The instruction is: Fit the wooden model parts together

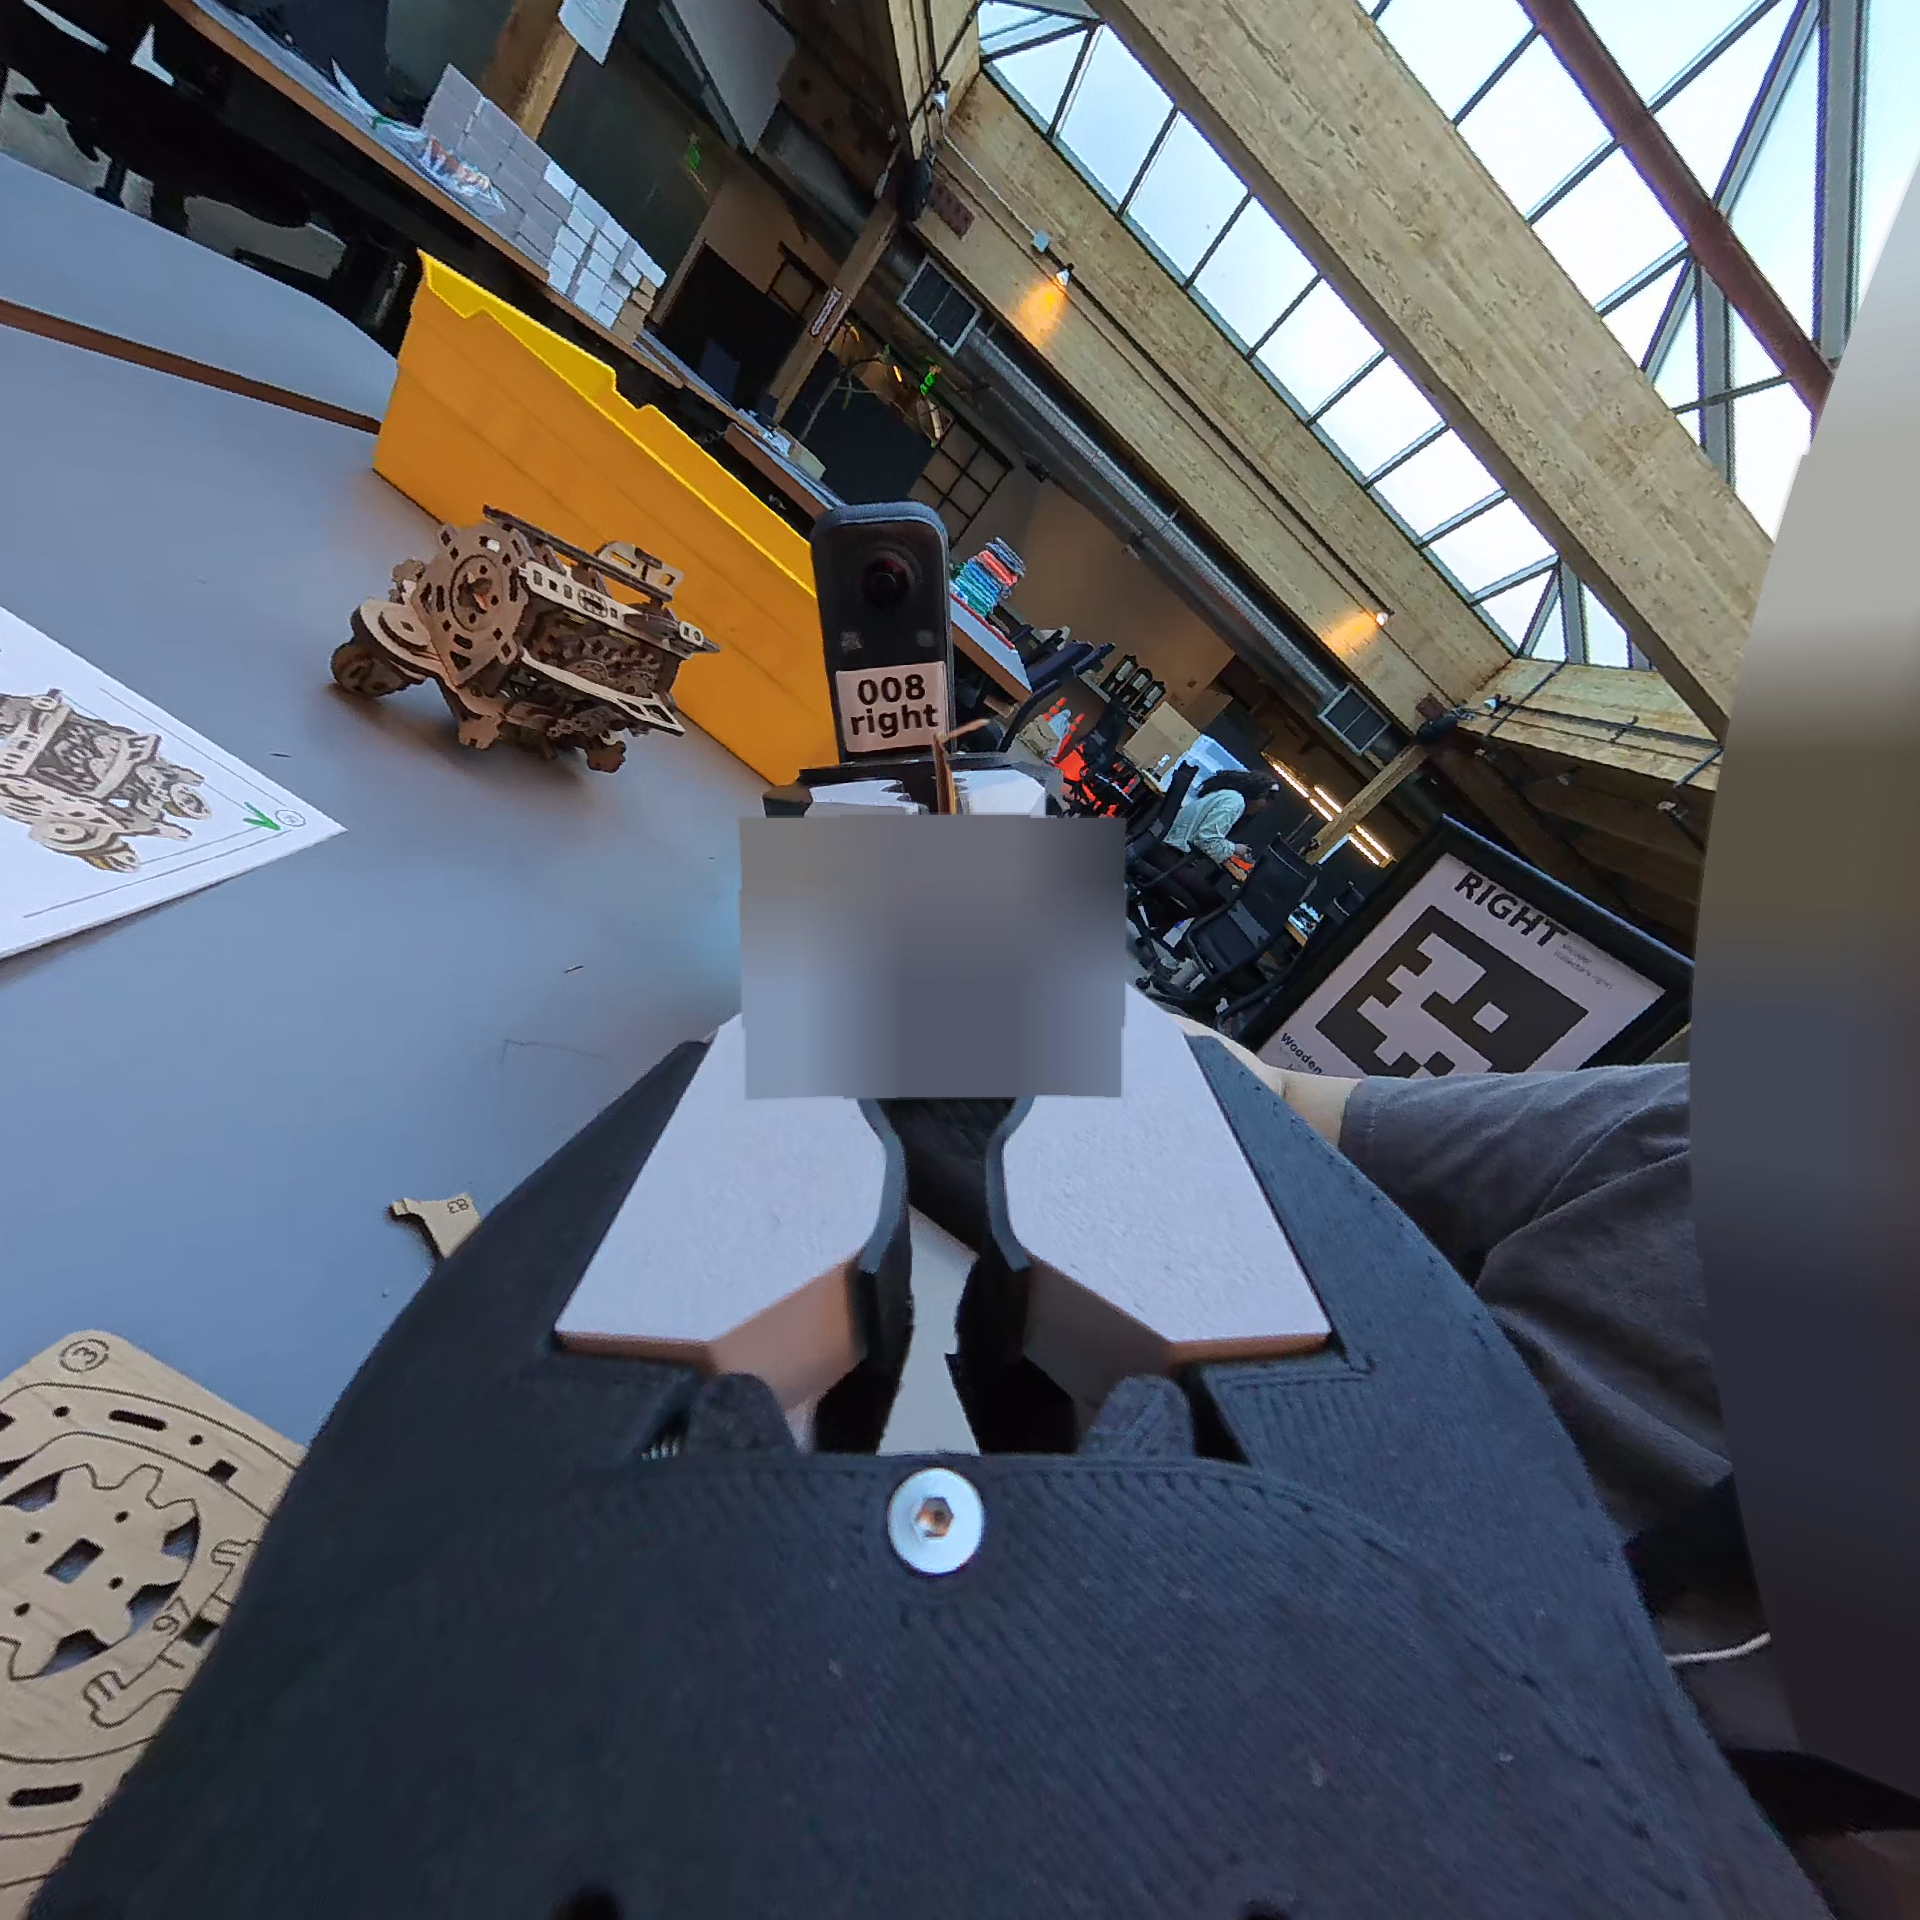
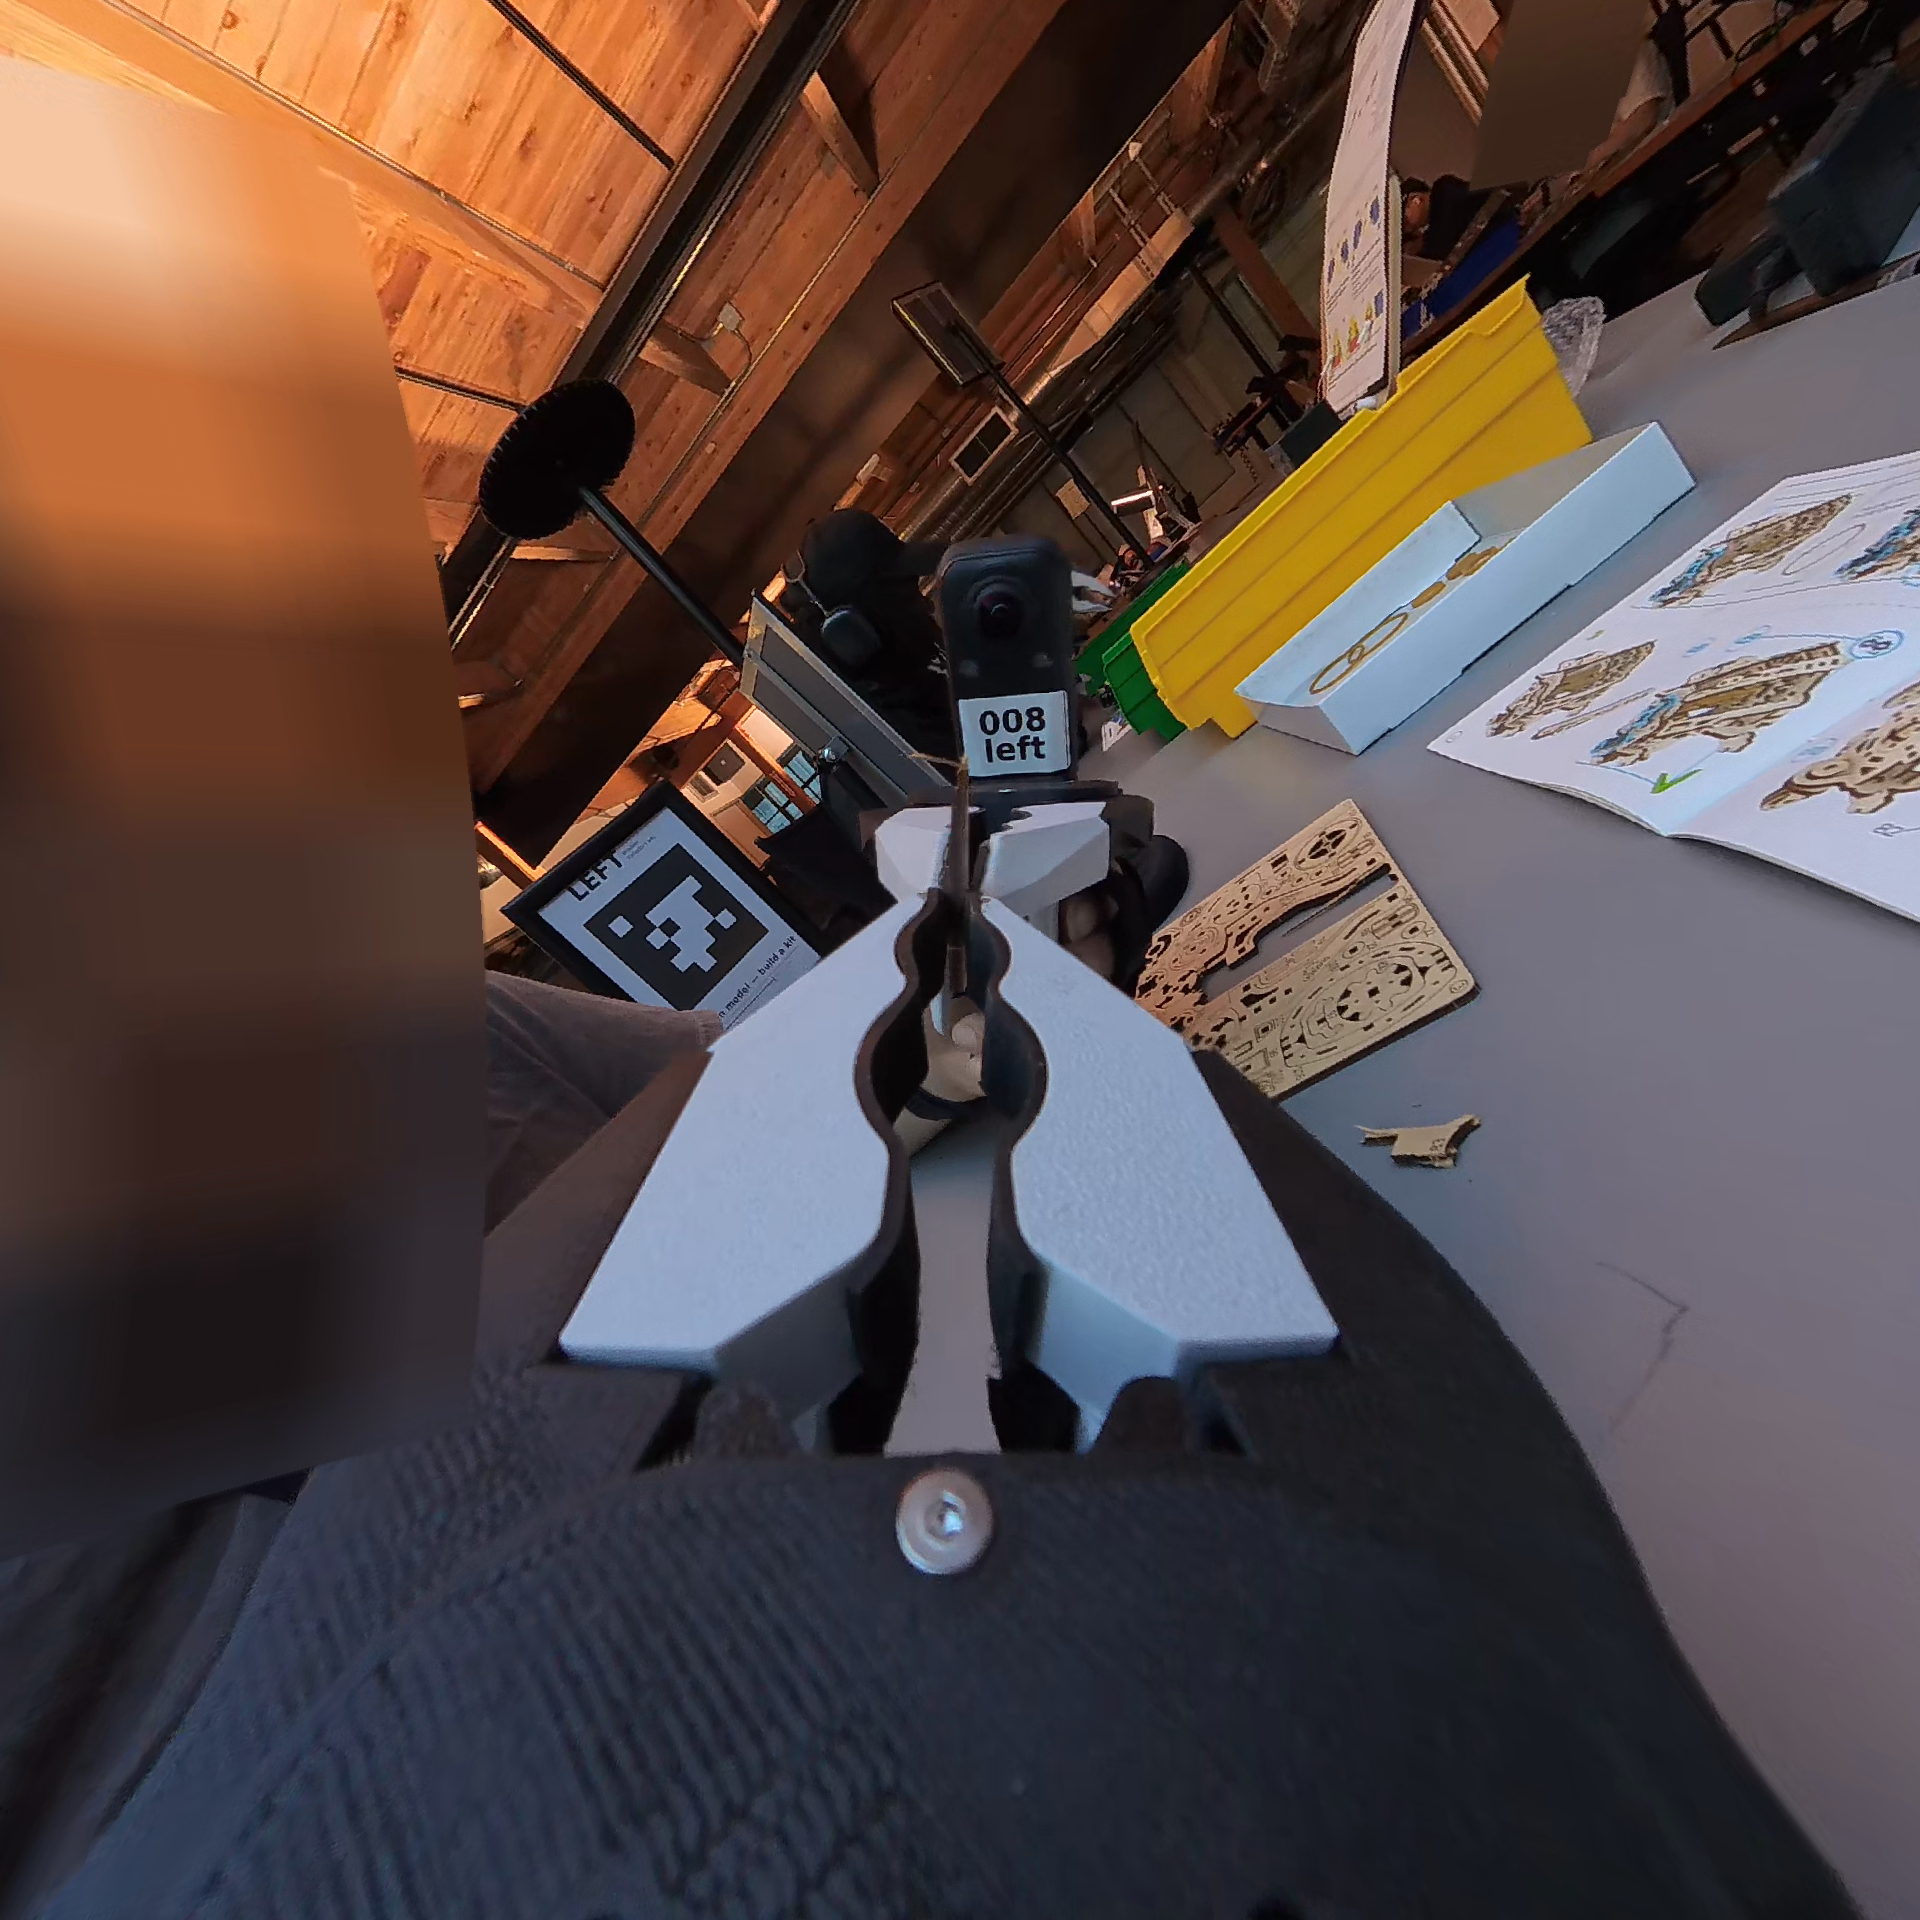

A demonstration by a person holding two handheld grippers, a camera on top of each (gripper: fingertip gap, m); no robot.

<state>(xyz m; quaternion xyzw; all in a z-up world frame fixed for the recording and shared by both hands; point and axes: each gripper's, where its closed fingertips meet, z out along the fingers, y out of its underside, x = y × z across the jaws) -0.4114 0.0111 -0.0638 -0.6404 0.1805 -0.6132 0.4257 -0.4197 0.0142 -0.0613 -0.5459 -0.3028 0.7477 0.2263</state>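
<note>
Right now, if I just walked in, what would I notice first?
Probably the two grippers meeting nose to nose above the grey table: the right gripper and the left gripper both pinch a thin wooden piece edge-on between them. Next, the half-built wooden model standing by the yellow bin, and the punched wooden sheet lying flat near the instruction pages.

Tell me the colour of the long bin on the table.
Yellow bin; the left wrist view shows it best.

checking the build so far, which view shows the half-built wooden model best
The left wrist view: the wooden model stands whole and unblocked on the grey table, beside the yellow bin. The right wrist view does not show it, only its printed pictures.
</note>
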